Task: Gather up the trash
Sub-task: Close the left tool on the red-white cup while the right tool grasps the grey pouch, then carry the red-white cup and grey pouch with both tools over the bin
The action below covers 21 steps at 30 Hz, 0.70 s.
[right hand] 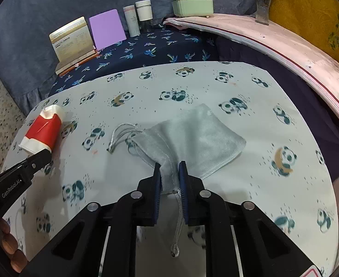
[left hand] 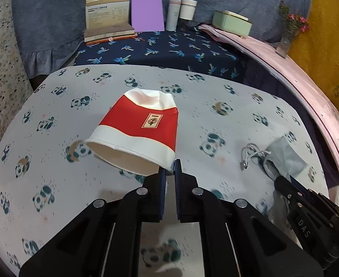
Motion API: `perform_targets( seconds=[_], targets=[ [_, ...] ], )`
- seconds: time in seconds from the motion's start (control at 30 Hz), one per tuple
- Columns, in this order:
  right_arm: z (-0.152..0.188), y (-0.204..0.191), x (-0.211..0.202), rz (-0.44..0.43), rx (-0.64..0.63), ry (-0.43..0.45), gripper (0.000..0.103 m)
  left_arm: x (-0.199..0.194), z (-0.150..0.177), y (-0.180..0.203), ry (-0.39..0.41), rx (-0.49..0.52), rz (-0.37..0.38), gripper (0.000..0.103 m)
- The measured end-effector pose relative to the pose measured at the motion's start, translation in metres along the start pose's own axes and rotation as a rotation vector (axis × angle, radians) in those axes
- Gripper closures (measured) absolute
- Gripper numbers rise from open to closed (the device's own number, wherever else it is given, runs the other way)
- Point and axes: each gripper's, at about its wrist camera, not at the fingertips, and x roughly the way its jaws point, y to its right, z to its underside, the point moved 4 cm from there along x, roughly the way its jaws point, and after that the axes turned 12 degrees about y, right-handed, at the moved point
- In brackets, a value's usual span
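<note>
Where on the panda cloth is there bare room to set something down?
Bare cloth lies between the crushed red paper cup and the grey drawstring pouch, and beyond both up to the navy palm-print cloth. That far strip is crowded along its back: books, purple board, two bottles.

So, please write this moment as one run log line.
left gripper: shut on paper cup rim | right gripper: shut on grey pouch

we see a red paper cup (left hand: pixel 138 130) with white bands, a pale grey drawstring pouch (right hand: pixel 192 138), a light cloth (right hand: pixel 169 87) with teal pandas, a navy cloth (left hand: pixel 160 48) with blue palm trees, and a purple board (left hand: pixel 147 12).
</note>
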Motion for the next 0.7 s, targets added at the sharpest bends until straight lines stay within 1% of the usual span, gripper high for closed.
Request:
perform_targets(
  seconds=[0.3, 0.7],
  targets=[
    [0.021, 0.020, -0.057, -0.001, 0.074, 0.020, 0.092, -0.050, 0.030, 0.041, -0.016, 0.060, 0.078, 0.096],
    [0.022, 0.052, -0.136, 0.024, 0.132, 0.106, 0.092, -0.111, 0.049, 0.106, 0.004, 0.145, 0.163, 0.096]
  ],
)
